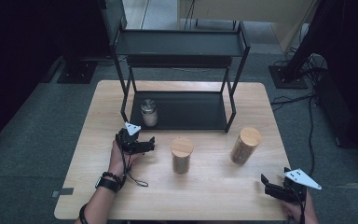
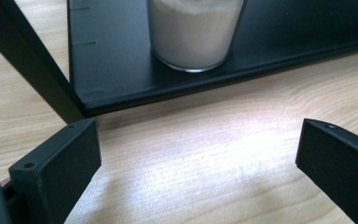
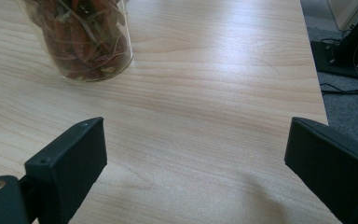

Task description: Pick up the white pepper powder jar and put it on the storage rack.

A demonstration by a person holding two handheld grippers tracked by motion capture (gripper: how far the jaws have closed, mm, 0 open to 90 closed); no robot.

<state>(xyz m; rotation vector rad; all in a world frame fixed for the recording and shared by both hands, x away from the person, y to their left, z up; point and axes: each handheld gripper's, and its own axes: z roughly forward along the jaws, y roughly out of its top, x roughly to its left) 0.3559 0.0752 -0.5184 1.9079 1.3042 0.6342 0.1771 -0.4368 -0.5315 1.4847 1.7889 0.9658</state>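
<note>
**Left claw open in front of the powder jar on the rack's lower shelf**

The left claw rests low over the pale wooden table, its two black jaws spread wide with nothing between them. In the left gripper view the bare wood grain shows between the jaws, and no pad touches anything. Just beyond them stands the clear glass jar of white powder with a silver lid, set on the lower shelf of the black metal two-tier rack, close to the shelf's front left corner and beside the rack's slanted front leg. The jar is upright and apart from the claw.

The right claw is near the table's front right corner, its jaws also standing apart and empty. In its own view, bare table lies between the jaws, and the clear glass jar of dried red chillies stands well ahead to the left, untouched. From above, this jar shows a round wooden lid and stands right of the rack's front edge. A second wooden-lidded glass jar stands in the middle of the table, between the two claws and just right of the left one.
</note>
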